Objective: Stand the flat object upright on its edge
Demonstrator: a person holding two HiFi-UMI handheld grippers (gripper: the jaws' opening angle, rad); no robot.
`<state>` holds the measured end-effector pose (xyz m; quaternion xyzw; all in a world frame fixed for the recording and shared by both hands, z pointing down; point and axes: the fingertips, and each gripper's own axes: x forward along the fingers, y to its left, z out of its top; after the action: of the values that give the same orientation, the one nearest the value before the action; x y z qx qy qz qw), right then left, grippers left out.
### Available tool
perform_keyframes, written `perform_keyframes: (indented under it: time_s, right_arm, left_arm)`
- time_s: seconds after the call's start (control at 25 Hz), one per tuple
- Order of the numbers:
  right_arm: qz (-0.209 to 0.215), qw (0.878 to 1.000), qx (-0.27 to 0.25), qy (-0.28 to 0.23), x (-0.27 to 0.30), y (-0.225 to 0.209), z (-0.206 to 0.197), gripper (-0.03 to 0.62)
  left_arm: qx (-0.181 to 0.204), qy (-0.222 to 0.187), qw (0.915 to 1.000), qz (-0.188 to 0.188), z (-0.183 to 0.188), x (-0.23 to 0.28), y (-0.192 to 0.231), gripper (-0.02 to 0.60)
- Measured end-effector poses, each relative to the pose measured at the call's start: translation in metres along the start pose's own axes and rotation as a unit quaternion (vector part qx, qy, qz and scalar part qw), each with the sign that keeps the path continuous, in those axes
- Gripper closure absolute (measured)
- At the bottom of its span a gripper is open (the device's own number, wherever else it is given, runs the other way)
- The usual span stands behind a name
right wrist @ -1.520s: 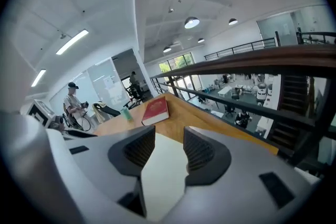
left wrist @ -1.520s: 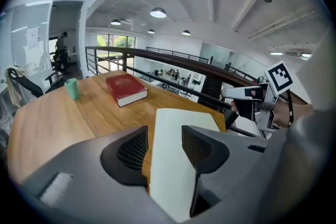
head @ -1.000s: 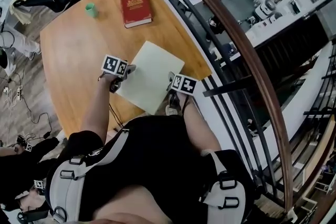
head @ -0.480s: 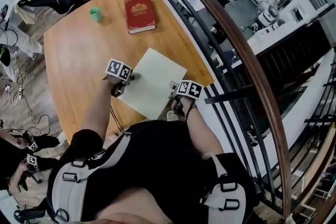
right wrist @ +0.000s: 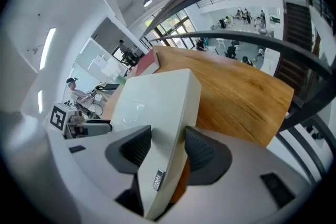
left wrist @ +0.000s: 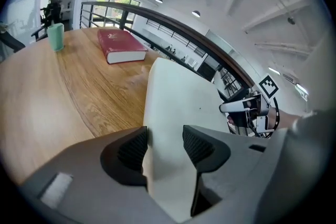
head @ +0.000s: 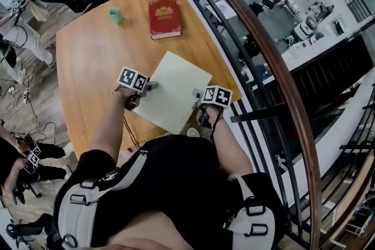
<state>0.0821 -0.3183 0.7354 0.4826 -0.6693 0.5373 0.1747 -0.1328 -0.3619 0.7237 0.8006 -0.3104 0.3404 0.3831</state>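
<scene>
I am finding no print that I can read. The dark red hardcover book (head: 164, 17), lying at twelve o'clock from my hands, is showing only a gold emblem, too small to make out. A small grey sticker (right wrist: 157, 180) on the edge of the pale green flat board (right wrist: 157, 97) is blurring out. The square markers (head: 131, 79) are showing black-and-white patterns, not letters.

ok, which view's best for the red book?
Head view: the red book lies whole, cover up, on the table. Left gripper view shows it at a low angle, beyond the pale board. Right gripper view gives only a reddish sliver behind that board.
</scene>
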Motion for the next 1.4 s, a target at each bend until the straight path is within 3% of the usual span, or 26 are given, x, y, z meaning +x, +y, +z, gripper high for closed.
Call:
perform_keyframes:
  time_s: [0.2, 0.32, 0.56, 0.72, 0.84, 1.0, 1.12, 1.28, 1.4]
  right_arm:
    - [0.016, 0.994, -0.099, -0.041, -0.010, 0.050, 0.045, 0.391]
    - [0.035, 0.981, -0.174, -0.076, -0.017, 0.092, 0.071, 0.391]
    - [0.092, 0.927, -0.323, -0.166, -0.027, 0.198, 0.110, 0.390]
    - [0.144, 0.890, -0.388, -0.192, -0.025, 0.257, 0.113, 0.391]
    - [0.173, 0.867, -0.421, -0.205, -0.030, 0.286, 0.108, 0.391]
    - [0.210, 0.833, -0.465, -0.211, -0.020, 0.323, 0.099, 0.391]
    - [0.223, 0.819, -0.482, -0.217, -0.012, 0.340, 0.095, 0.391]
    - [0.222, 0.810, -0.495, -0.225, 0.005, 0.351, 0.088, 0.391]
    - [0.210, 0.810, -0.500, -0.223, 0.021, 0.347, 0.082, 0.391]
  left_arm:
    - [-0.010, -0.078, 0.9964, 0.031, 0.015, -0.045, 0.008, 0.368]
    - [-0.014, -0.127, 0.9903, 0.053, 0.019, -0.079, 0.014, 0.368]
    - [-0.033, -0.205, 0.9710, 0.119, 0.009, -0.143, 0.034, 0.368]
    - [-0.063, -0.271, 0.9477, 0.157, -0.007, -0.183, 0.048, 0.368]
    - [-0.059, -0.308, 0.9285, 0.199, -0.015, -0.212, 0.050, 0.368]
    - [-0.061, -0.333, 0.9022, 0.267, -0.030, -0.243, 0.063, 0.368]
    - [-0.063, -0.344, 0.8884, 0.297, -0.037, -0.255, 0.072, 0.368]
    - [-0.072, -0.343, 0.8811, 0.317, -0.047, -0.257, 0.089, 0.368]
    - [-0.081, -0.328, 0.8851, 0.320, -0.055, -0.246, 0.103, 0.368]
